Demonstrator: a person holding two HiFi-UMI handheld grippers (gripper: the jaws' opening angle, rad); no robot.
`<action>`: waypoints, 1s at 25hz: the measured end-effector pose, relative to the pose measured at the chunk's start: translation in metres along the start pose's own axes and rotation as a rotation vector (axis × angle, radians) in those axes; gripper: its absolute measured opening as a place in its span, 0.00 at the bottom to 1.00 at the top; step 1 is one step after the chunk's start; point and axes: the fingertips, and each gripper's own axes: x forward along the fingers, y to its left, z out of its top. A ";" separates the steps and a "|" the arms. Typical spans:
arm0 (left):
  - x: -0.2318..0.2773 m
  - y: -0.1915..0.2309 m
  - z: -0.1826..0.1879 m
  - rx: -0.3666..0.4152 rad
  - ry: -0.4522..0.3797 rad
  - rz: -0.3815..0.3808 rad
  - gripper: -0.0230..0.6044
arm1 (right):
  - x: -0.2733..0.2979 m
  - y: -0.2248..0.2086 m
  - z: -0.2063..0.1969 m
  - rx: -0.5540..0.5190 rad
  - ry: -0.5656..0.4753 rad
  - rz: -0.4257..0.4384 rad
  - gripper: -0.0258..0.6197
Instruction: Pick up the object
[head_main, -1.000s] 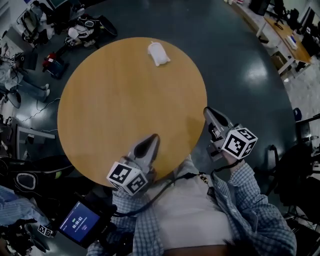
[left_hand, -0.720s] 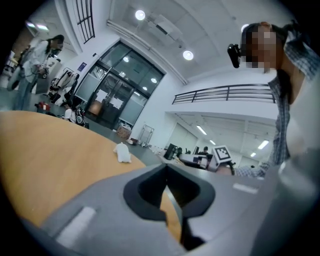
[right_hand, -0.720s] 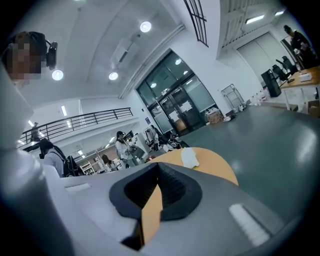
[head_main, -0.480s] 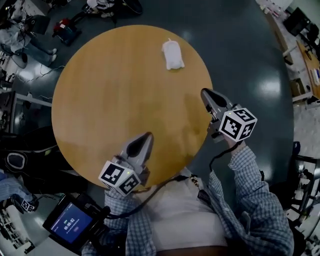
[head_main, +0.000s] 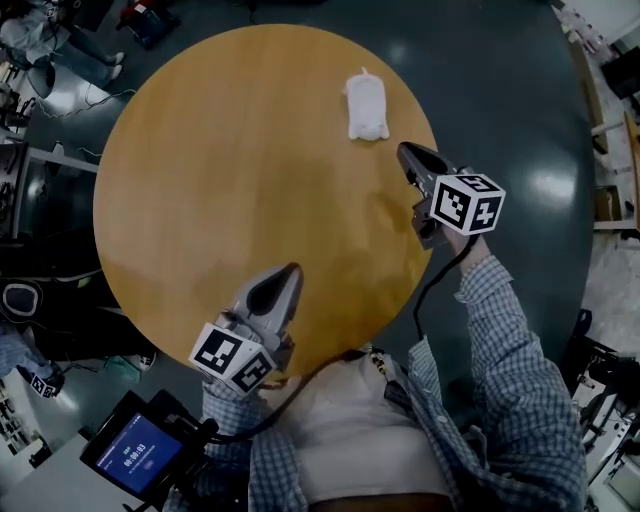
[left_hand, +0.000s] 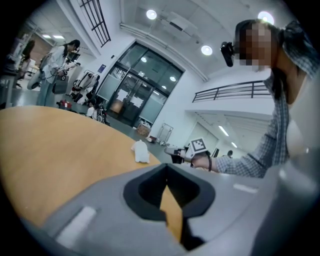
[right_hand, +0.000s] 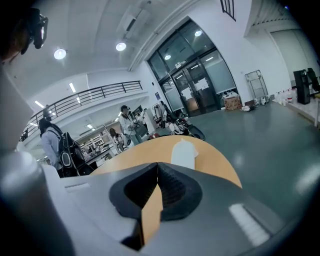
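Head view is dim and dark-cornered; ceiling lights (left_hand: 151, 14) brighten both fisheye gripper views, glare spotting the glossy floor (head_main: 545, 190).

— Where does the head view sit?
— High above the round light-wood table (head_main: 200, 200), facing steeply down.
— And the gripper views?
— Low, near the tabletop, each looking along its own jaws. All three share the small white lumpy object (head_main: 366, 105); the left gripper view also catches the right gripper (left_hand: 167, 150).
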 end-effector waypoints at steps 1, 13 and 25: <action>0.004 0.000 0.002 -0.001 0.003 0.003 0.04 | 0.007 -0.006 0.003 0.000 0.012 -0.001 0.05; 0.021 0.062 -0.007 -0.032 0.023 0.100 0.04 | 0.110 -0.076 -0.029 0.042 0.141 -0.075 0.16; 0.023 0.065 -0.006 -0.086 0.014 0.154 0.04 | 0.144 -0.100 -0.021 0.038 0.220 -0.062 0.27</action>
